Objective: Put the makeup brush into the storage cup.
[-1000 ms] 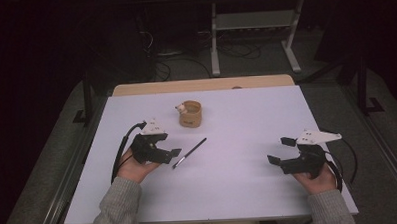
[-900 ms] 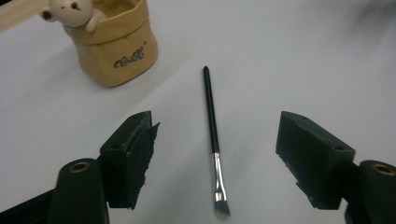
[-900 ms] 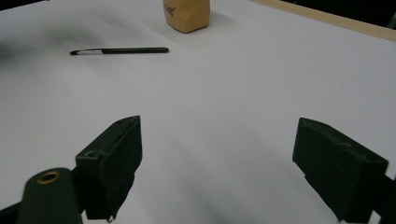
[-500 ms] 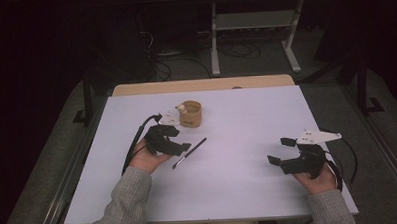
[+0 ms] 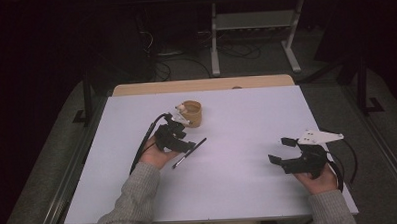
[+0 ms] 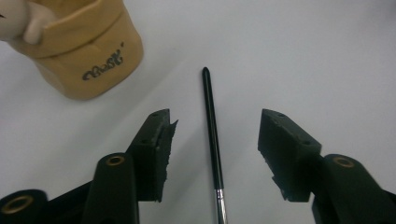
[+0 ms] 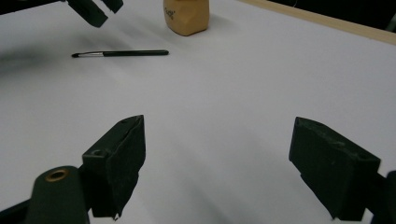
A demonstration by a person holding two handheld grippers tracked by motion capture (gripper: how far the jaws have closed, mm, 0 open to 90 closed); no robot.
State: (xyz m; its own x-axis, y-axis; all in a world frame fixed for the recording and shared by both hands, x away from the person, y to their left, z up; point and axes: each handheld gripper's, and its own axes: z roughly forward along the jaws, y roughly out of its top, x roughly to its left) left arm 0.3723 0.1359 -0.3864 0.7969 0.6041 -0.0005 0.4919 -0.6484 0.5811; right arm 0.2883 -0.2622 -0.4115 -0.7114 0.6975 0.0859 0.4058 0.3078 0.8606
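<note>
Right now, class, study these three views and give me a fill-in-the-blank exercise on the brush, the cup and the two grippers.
1. The black brush lies flat on the white ____.
2. In the left gripper view, the brush lies ____ the jaws of the left gripper, untouched.
3. The tan cup stands nearer the ____ gripper.
4. The right gripper has its jaws ____.

Missing words: table; between; left; open

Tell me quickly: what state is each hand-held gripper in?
Left hand-held gripper: open, closing around the brush, not touching.
Right hand-held gripper: open, empty.
</note>
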